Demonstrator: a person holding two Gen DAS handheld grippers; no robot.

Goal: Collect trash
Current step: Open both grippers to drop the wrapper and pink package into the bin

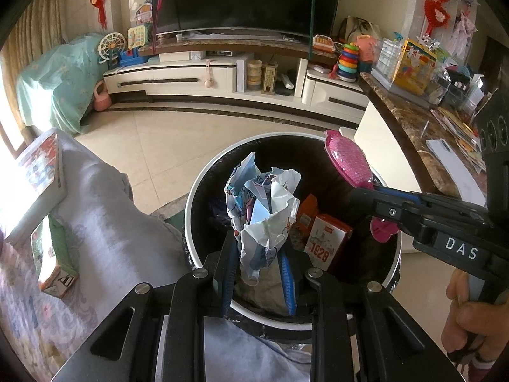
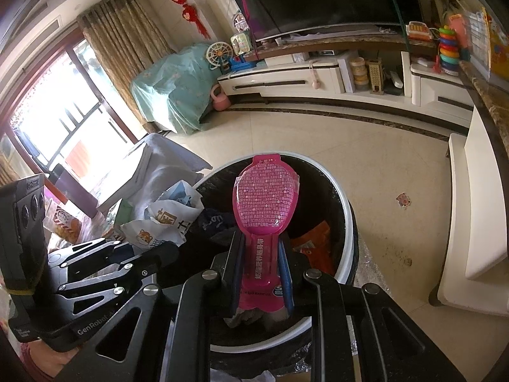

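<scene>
Left gripper (image 1: pixel 259 267) fingers clamp crumpled wrapper (image 1: pixel 265 210); right gripper (image 2: pixel 262 273) fingers clamp pink package (image 2: pixel 265 203), both above the trash bin (image 1: pixel 203 172).

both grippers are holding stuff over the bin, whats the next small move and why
Probably open the left gripper: its crumpled wrapper already hangs inside the rim of the trash bin, so it should drop in. The right gripper could release the pink package next.

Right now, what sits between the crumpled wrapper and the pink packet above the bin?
Left wrist view: nothing between crumpled wrapper and pink packet, only the bin interior below, with an orange packet and red box.
</scene>
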